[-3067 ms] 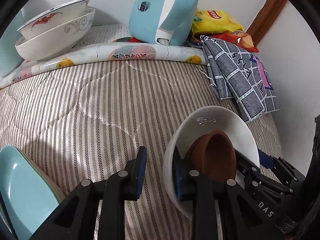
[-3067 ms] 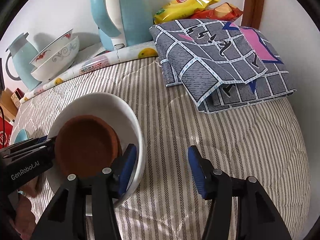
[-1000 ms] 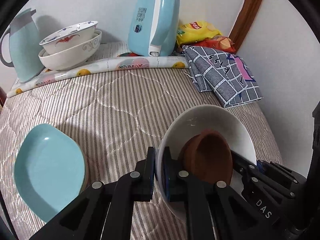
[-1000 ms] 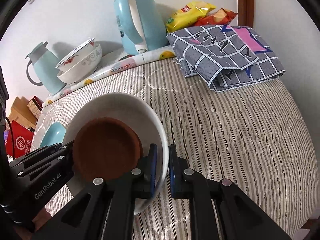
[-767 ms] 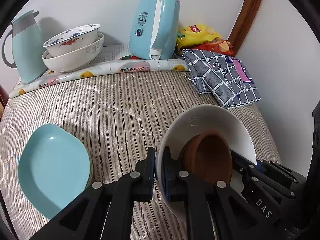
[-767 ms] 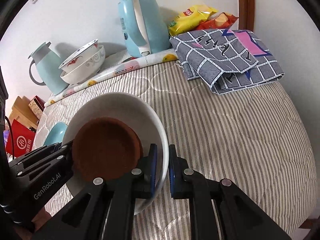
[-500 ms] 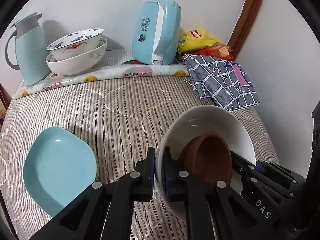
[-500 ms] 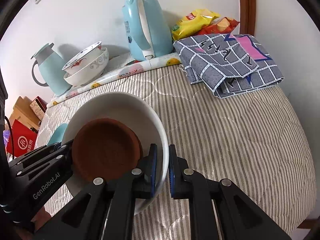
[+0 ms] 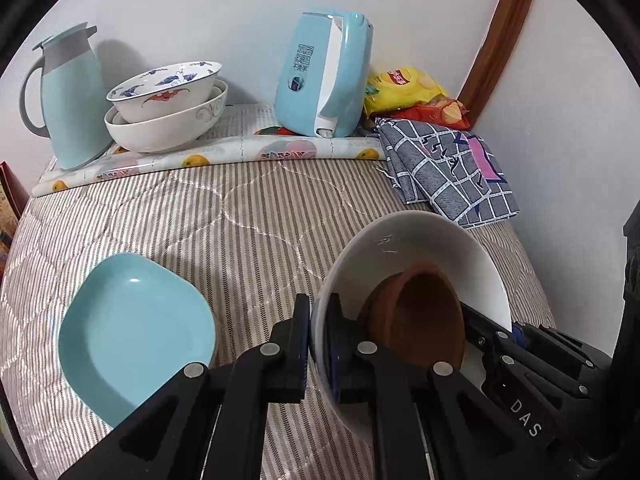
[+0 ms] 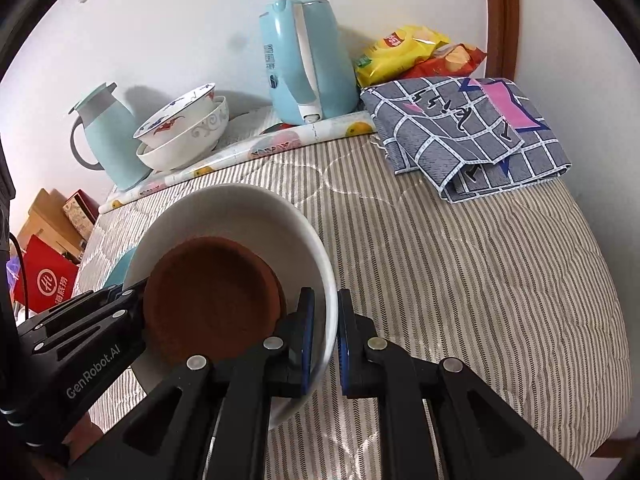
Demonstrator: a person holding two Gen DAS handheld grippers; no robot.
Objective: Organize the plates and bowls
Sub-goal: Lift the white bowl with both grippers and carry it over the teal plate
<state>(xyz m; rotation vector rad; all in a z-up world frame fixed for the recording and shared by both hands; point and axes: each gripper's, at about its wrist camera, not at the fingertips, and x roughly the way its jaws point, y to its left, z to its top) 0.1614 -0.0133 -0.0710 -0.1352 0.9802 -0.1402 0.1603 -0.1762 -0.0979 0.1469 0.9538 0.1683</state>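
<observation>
A white bowl (image 9: 424, 248) with a brown dish (image 9: 416, 320) inside is held above the striped bed cover. My left gripper (image 9: 318, 344) is shut on its left rim. My right gripper (image 10: 325, 332) is shut on its right rim; the white bowl (image 10: 236, 216) and the brown dish (image 10: 208, 296) also show in the right wrist view. A light blue plate (image 9: 132, 332) lies on the cover at the left. Two stacked patterned bowls (image 9: 168, 108) stand at the back, also in the right wrist view (image 10: 184, 132).
A blue kettle (image 9: 324, 80) and a light blue jug (image 9: 68, 96) stand at the back by the wall. A folded checked cloth (image 9: 444, 168) and snack bags (image 9: 404, 88) lie at the back right. The bed edge drops off at right (image 10: 600, 320).
Both grippers closed on the white bowl's rim about three seconds ago. Since then they have lifted and drawn it back; more of the bed, the blue plate and the jug now show.
</observation>
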